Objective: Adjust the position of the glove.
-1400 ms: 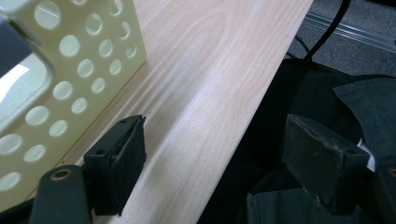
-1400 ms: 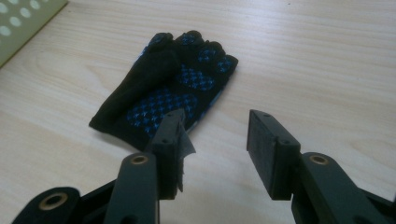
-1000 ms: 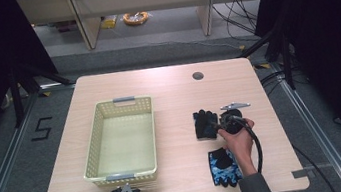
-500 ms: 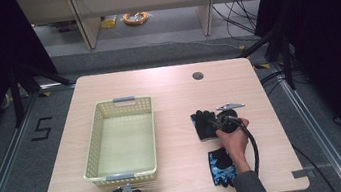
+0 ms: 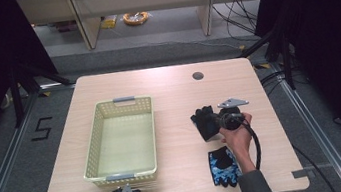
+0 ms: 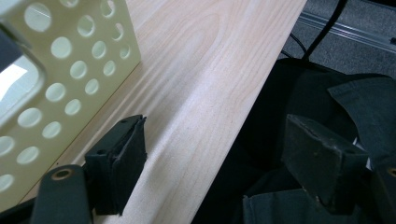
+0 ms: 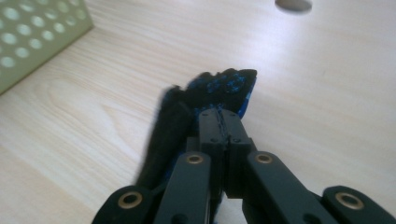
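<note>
My right gripper (image 7: 223,125), jaws having just closed, pinches the black glove (image 5: 206,123) right of the basket (image 5: 95,142). I grip only an edge, so lifting could let it slip onto the blue glove (image 5: 224,166) nearer me.

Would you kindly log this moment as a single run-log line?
right gripper: shut on far glove | left gripper: open at table edge | near glove: on table | basket: nothing inside

Table (image 5: 168,91): pale matt wood grain. Basket (image 5: 95,142) left of right tongs (image 7: 223,122): perforated cream plastic. Glove (image 7: 219,86) in them: black knit cloth, blue dots.
</note>
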Tool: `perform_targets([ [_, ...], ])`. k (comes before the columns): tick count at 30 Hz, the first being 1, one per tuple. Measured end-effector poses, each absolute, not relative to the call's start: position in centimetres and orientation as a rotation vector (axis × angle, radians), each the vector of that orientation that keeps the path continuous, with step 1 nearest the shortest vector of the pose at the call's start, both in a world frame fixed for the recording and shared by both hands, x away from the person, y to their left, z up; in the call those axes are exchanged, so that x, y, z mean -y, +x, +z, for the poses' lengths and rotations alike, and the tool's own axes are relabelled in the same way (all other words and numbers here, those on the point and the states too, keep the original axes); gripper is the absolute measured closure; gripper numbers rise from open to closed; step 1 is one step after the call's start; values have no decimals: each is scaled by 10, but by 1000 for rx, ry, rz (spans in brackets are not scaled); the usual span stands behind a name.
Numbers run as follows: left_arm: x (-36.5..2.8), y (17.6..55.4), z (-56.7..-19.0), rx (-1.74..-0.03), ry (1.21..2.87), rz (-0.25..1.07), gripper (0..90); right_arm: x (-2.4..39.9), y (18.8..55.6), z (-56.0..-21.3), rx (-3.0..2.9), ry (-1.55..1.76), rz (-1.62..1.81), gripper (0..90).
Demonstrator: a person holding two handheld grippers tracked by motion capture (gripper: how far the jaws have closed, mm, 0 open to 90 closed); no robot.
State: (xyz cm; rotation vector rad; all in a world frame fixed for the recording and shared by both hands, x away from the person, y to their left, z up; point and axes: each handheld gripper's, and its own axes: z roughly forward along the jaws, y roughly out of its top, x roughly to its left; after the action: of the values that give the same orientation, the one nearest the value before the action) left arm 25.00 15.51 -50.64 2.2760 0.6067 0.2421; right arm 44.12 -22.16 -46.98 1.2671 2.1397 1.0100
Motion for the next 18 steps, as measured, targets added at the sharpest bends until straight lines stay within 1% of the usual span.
perform_targets([
  [1, -155, 250, -506, -607, 2276, 242, 212, 222, 441, -470, -2140, 1267, 1010, 900],
  [4, -155, 250, -506, -609, 2271, 248, 212, 217, 429, -443, -2173, 1133, 1018, 900],
  [6, -155, 250, -507, -604, 2274, 238, 212, 215, 426, -438, -2169, 1105, 1032, 900],
  [9, -154, 250, -507, -606, 2272, 240, 212, 208, 409, -422, -2251, 1041, 1103, 900],
  [12, -156, 249, -506, -614, 2268, 259, 212, 203, 401, -419, -2302, 995, 1128, 900],
  [14, -155, 249, -505, -609, 2261, 254, 212, 199, 387, -420, -2376, 931, 1177, 900],
  [16, -154, 249, -505, -599, 2268, 237, 212, 198, 385, -420, -2407, 898, 1202, 900],
  [17, -154, 249, -505, -602, 2275, 266, 212, 197, 380, -420, -2420, 885, 1218, 900],
  [18, -154, 250, -505, -601, 2277, 265, 212, 195, 372, -419, -2467, 858, 1251, 900],
])
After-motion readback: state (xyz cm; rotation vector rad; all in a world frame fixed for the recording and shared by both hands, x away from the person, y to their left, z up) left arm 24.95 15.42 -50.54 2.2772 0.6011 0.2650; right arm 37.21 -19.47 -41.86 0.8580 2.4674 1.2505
